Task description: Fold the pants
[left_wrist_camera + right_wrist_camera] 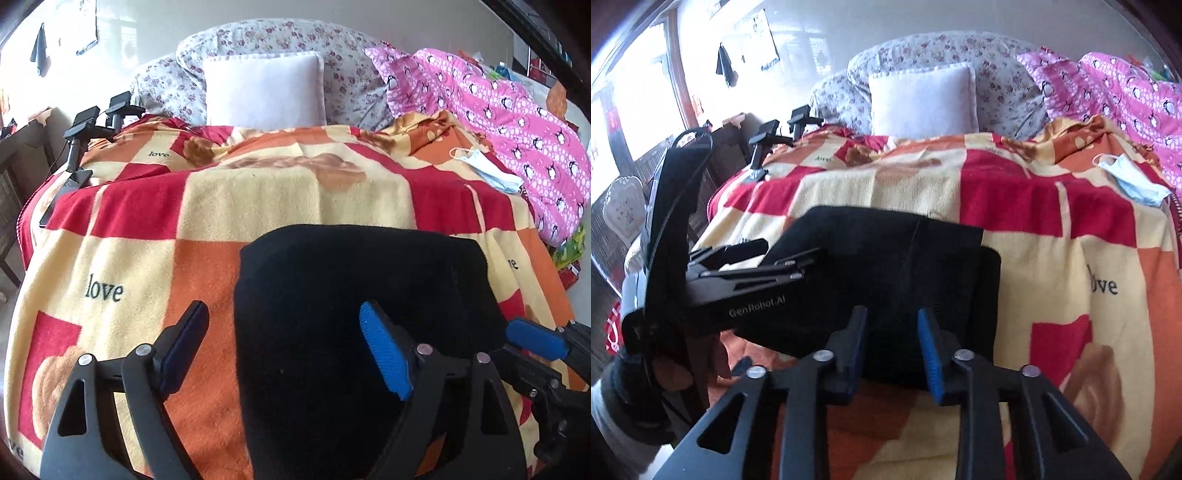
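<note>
Black pants [354,295] on red, orange and cream checked blanket [207,206]; pink penguin-print quilt [517,122].

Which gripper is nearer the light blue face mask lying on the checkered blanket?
Right. The right gripper sits on the mask's side of the folded black pants, the light blue face mask up ahead to its right. The left gripper is further left.

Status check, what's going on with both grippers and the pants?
Left gripper open, right gripper open. Black pants folded on blanket, unheld. Nothing in the way.
</note>
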Tool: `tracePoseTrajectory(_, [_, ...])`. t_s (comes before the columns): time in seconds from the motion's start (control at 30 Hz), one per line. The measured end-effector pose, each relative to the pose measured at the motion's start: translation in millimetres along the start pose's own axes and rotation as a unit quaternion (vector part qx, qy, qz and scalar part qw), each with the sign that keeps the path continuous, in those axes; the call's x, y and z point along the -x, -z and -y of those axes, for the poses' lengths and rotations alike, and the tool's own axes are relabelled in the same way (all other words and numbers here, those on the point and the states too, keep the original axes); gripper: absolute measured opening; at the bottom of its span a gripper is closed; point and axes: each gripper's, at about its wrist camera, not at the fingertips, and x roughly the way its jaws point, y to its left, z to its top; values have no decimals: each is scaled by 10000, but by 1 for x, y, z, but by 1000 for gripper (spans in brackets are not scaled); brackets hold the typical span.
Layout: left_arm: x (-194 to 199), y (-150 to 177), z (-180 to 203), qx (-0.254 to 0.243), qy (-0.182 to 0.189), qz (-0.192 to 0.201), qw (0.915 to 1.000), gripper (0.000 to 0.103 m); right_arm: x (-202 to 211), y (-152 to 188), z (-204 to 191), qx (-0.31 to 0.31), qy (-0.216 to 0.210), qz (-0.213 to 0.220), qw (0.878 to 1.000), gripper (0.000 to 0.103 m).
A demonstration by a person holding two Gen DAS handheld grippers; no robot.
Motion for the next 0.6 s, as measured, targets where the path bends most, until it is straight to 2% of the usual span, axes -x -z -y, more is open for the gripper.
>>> tracePoseTrajectory(0.13, [11, 4, -1, 4, -77, 55, 10000, 84, 4, 3, 1, -156, 35, 30, 9999, 37])
tracePoseTrajectory(0.27, [23, 10, 1, -76, -157, 44, 9998, 84, 9, 3, 2, -313, 174, 103, 9993, 52])
tracePoseTrajectory(0.5, [46, 25, 6, -338, -560, 208, 9976, 84, 15, 9, -1, -363, 243, 129, 9990, 59])
tracePoseTrajectory(0.6, [54, 30, 6, -342, -552, 261, 9976, 84, 21, 11, -3, -370, 267, 145, 9989, 63])
